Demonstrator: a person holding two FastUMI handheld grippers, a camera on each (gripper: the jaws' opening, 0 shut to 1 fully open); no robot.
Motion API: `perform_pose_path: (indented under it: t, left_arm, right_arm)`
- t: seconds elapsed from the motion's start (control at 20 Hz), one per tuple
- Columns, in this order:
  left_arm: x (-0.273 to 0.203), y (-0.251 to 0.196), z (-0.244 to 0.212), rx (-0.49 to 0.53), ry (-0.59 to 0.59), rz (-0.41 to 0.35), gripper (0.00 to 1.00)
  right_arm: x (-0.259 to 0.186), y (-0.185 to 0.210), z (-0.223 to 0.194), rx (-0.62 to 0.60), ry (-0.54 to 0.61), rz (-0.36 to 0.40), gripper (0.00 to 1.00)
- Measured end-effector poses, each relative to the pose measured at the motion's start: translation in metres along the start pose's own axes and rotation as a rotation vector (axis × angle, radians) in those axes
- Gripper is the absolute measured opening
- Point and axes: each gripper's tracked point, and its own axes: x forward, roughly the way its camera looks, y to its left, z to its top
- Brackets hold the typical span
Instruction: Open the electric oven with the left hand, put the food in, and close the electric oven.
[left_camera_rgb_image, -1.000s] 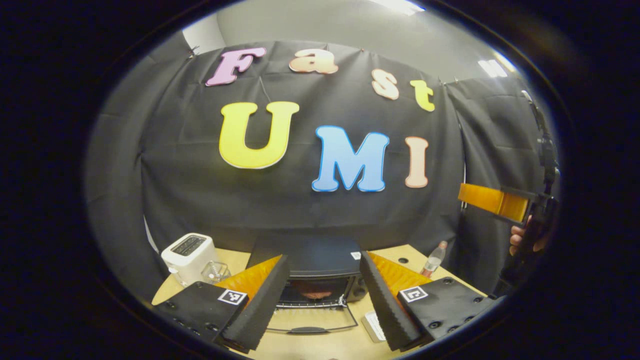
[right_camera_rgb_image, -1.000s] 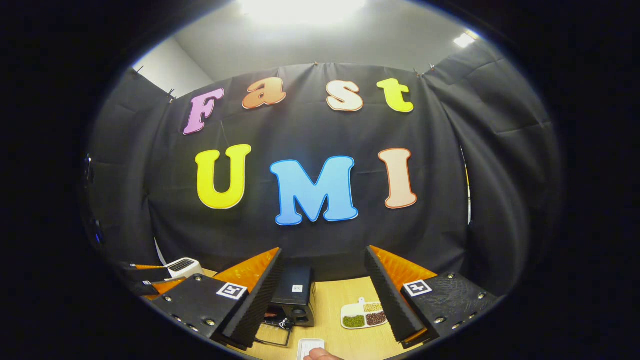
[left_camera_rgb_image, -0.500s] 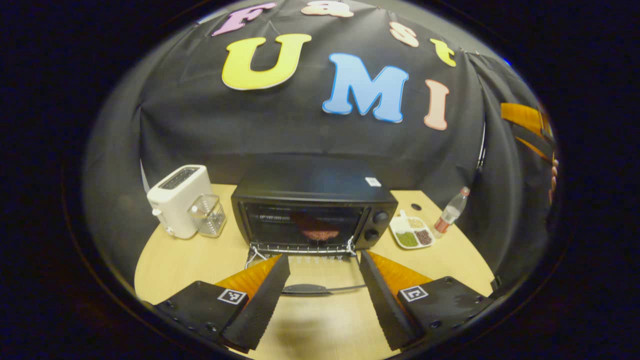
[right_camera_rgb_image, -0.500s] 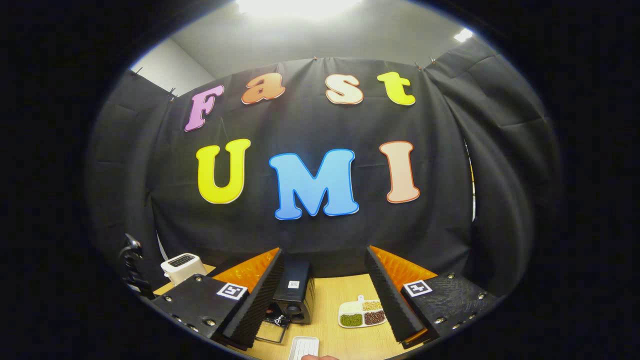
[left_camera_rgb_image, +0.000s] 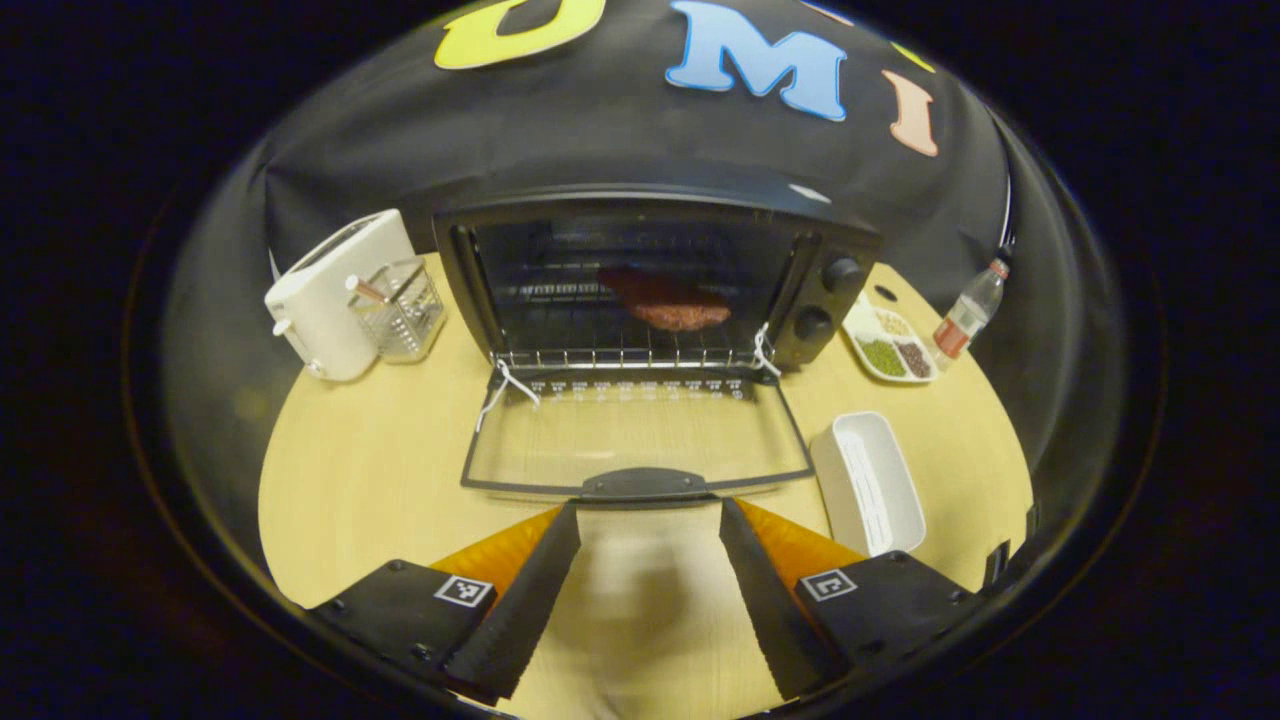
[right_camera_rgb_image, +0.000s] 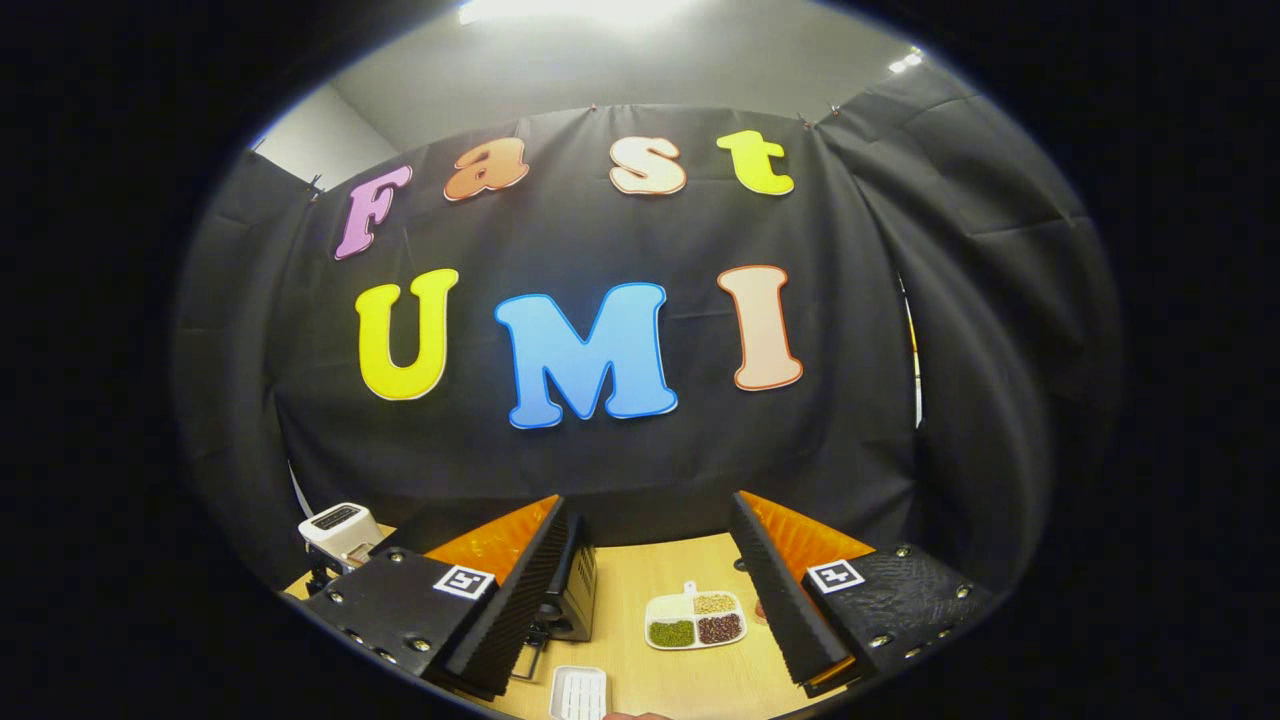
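The black electric oven (left_camera_rgb_image: 650, 270) stands at the back of the wooden table with its glass door (left_camera_rgb_image: 635, 440) folded down flat. A reddish piece of food (left_camera_rgb_image: 665, 300) lies on the wire rack inside. My left gripper (left_camera_rgb_image: 648, 520) is open, its fingertips just short of the door's handle (left_camera_rgb_image: 643, 485), with nothing between them. In the right gripper view my right gripper (right_camera_rgb_image: 650, 530) is open and empty, held high and back from the table, with the oven (right_camera_rgb_image: 570, 600) partly behind its left finger.
A white toaster (left_camera_rgb_image: 325, 280) and a clear container (left_camera_rgb_image: 400, 305) stand left of the oven. Right of it are a divided dish of beans (left_camera_rgb_image: 890, 345), a bottle (left_camera_rgb_image: 965, 310) and an empty white tray (left_camera_rgb_image: 868, 485). The dish (right_camera_rgb_image: 695, 622) and tray (right_camera_rgb_image: 578, 692) lie below my right gripper.
The left gripper view has tipped down and moved closer to the oven, so the lowered door's handle now sits at my fingertips. My right gripper has shifted slightly rightward.
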Motion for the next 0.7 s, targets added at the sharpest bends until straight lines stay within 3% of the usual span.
perform_pose_path:
  t: [0.1, 0.2, 0.25, 0.45, 0.55, 0.6, 0.7]
  left_arm:
    - [0.011, 0.002, -0.009, -0.005, 0.048, 0.008, 0.96]
    - [0.020, 0.002, -0.014, 0.015, 0.075, 0.012, 1.00]
    - [0.024, 0.004, -0.015, 0.031, 0.087, 0.015, 0.96]
    - [0.040, 0.004, -0.020, 0.028, 0.138, 0.008, 1.00]
    - [0.047, 0.008, -0.028, 0.027, 0.188, 0.021, 0.92]
    - [0.050, 0.009, -0.027, 0.028, 0.189, 0.023, 1.00]
    - [0.054, 0.010, -0.024, 0.029, 0.192, 0.021, 0.92]
  right_arm:
    - [0.000, -0.007, -0.001, 0.007, 0.005, -0.013, 0.98]
    - [-0.001, -0.016, -0.002, 0.008, 0.004, -0.030, 0.98]
    - [-0.001, -0.019, -0.003, 0.007, 0.008, -0.035, 0.98]
    - [-0.002, -0.031, -0.005, 0.002, 0.010, -0.065, 0.98]
    - [-0.003, -0.034, -0.005, 0.010, 0.017, -0.074, 0.98]
    - [-0.002, -0.034, -0.005, 0.015, 0.018, -0.077, 0.98]
    - [-0.002, -0.035, -0.011, 0.013, 0.033, -0.080, 0.98]
